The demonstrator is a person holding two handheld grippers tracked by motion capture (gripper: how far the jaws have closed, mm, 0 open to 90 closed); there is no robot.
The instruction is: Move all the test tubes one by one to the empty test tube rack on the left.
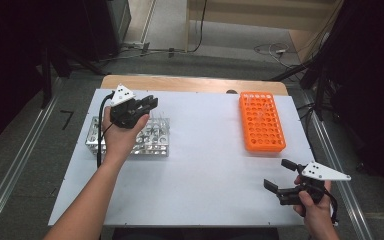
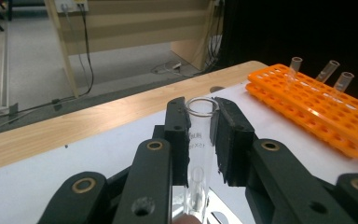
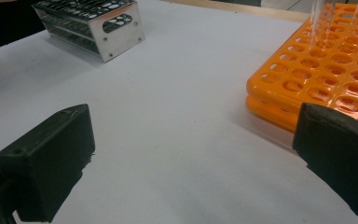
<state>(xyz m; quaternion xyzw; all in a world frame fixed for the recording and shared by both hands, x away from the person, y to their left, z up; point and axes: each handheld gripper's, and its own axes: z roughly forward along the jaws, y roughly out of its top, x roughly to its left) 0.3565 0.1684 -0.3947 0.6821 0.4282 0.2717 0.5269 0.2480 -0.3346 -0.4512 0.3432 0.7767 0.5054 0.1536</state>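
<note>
Left gripper (image 2: 200, 133), centre of the left gripper view: black jaws clamped on a clear glass test tube (image 2: 199, 140), round rim just above the pads, tube upright, lower end running down out of the bottom edge of the frame. In the high view, same gripper (image 1: 147, 104) at upper left, over the shiny steel wire rack (image 1: 157, 142) that sits left of centre on the white worktop (image 1: 205, 165). Hard to tell from here whether the tube foot is clear of that rack or still in a hole; probably just lifted.

Right gripper (image 3: 191, 158), lower part of the right gripper view: jaws spread wide, nothing between them, white worktop beneath. In the high view, lower right corner (image 1: 280, 181), well apart from both racks, idle.

Further out, the orange plastic rack with rows of round holes (image 1: 261, 121), upper right of the high view. Three clear tubes standing in its far end, upper right of the left gripper view (image 2: 328, 71); the rest of the holes empty. More clear tubes faintly visible in the steel rack, count unclear.

Judged progress: early. A few tubes across, one in hand between racks, several apparently left. Next: carry right, lower into a free orange hole, release.
</note>
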